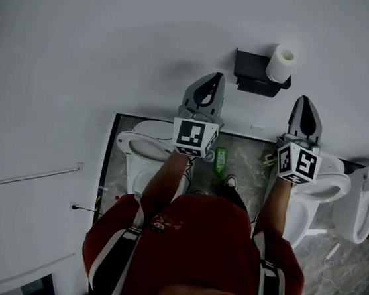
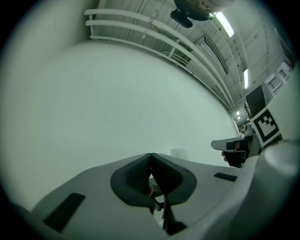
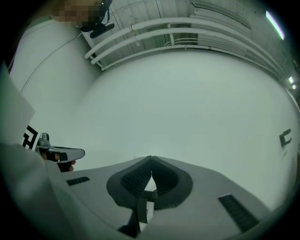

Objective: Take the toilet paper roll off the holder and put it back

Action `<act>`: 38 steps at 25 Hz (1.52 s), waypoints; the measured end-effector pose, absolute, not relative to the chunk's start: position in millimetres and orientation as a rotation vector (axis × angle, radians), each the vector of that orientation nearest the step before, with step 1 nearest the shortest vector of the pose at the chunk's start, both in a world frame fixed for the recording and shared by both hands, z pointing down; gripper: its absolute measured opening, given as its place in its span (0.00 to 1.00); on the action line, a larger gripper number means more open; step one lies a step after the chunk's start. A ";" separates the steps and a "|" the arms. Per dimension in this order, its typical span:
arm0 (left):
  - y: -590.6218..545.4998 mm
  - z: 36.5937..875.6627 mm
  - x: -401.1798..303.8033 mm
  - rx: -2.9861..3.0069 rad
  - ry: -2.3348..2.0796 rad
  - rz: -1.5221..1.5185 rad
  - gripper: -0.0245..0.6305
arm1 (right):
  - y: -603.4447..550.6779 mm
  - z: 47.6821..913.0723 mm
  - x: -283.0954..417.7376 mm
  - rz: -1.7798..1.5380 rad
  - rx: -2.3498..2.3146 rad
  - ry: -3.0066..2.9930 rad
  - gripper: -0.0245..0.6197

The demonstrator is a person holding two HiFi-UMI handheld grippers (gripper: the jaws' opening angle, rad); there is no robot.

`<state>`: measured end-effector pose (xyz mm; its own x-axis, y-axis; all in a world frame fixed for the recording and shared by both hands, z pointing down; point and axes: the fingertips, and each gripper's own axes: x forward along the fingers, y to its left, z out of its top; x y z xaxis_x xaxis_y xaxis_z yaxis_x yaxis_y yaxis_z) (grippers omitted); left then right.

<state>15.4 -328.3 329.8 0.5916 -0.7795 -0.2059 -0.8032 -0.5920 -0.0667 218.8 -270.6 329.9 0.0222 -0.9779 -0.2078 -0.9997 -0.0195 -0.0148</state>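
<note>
Both pressed together, empty: left tongs [image 1: 213, 78], right tongs [image 1: 304, 100]; toilet paper roll [image 1: 281, 63] ahead, apparently on holder [image 1: 250, 67].

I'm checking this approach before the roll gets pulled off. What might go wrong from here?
1. The left gripper and the right gripper both have their jaws together. If they reach the toilet paper roll like this, they would probably poke it rather than grasp it.
2. The roll sits at the holder's end nearer the right gripper. A sideways nudge might knock it off toward the toilet below.
</note>
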 end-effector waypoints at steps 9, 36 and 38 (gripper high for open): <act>-354.1 338.5 39.0 -2.642 1.395 0.198 0.07 | -311.8 341.6 240.7 0.164 -2.060 2.148 0.05; -377.7 361.6 8.0 -2.492 1.713 0.152 0.07 | -389.7 357.9 202.1 0.122 -1.800 2.489 0.60; -378.0 363.5 7.7 -2.487 1.723 0.148 0.07 | -394.3 362.1 201.1 0.113 -1.802 2.505 0.60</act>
